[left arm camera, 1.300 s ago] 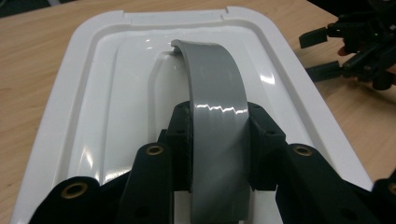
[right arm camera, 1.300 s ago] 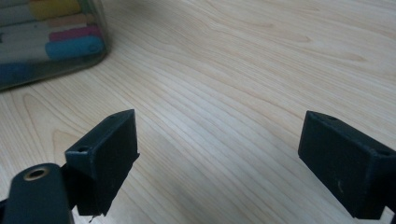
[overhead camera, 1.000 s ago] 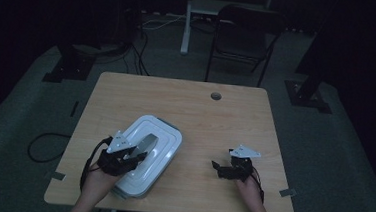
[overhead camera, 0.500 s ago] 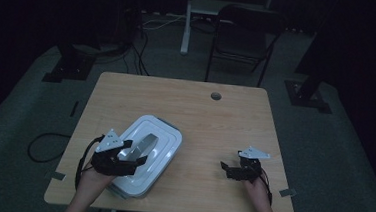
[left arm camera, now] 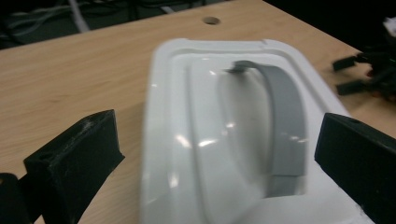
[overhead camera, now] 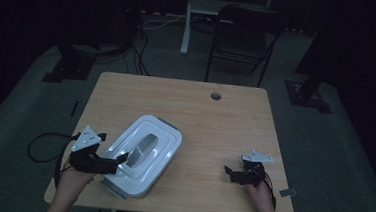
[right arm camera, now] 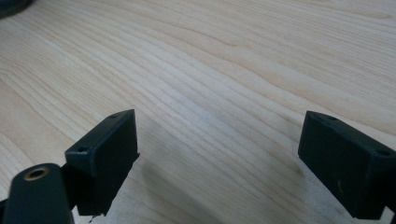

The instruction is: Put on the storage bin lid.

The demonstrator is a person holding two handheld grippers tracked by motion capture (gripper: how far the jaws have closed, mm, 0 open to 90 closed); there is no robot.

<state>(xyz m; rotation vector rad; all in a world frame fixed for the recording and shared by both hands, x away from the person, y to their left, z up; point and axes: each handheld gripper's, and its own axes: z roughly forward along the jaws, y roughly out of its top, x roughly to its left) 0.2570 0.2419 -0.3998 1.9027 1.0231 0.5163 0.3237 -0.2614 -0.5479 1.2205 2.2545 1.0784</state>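
Note:
A white plastic box (overhead camera: 145, 155) with a grey handle (overhead camera: 143, 147) on its lid lies slantwise on the wooden table (overhead camera: 201, 107), left of middle. My left gripper (overhead camera: 115, 162) sits at the box's near left end, pointing at it. Its jaws have just been opening and now stand wide. In the left gripper view the box (left arm camera: 201, 140) and its handle (left arm camera: 282, 121) lie ahead between the black fingers (left arm camera: 74, 158), untouched. My right gripper (overhead camera: 229, 173) hovers open over bare wood near the right front edge. Nothing lies between its fingers (right arm camera: 105, 154).
A round cable hole (overhead camera: 216, 96) sits near the table's far edge. A folding chair (overhead camera: 243, 34) and stand legs are on the floor beyond. A cable (overhead camera: 43, 146) loops off the left side. My right gripper (left arm camera: 369, 77) appears far right in the left gripper view.
My left gripper has slid back off the box lid to the left and its jaws have spread wide. The right gripper has drifted a little right and nearer the front edge.

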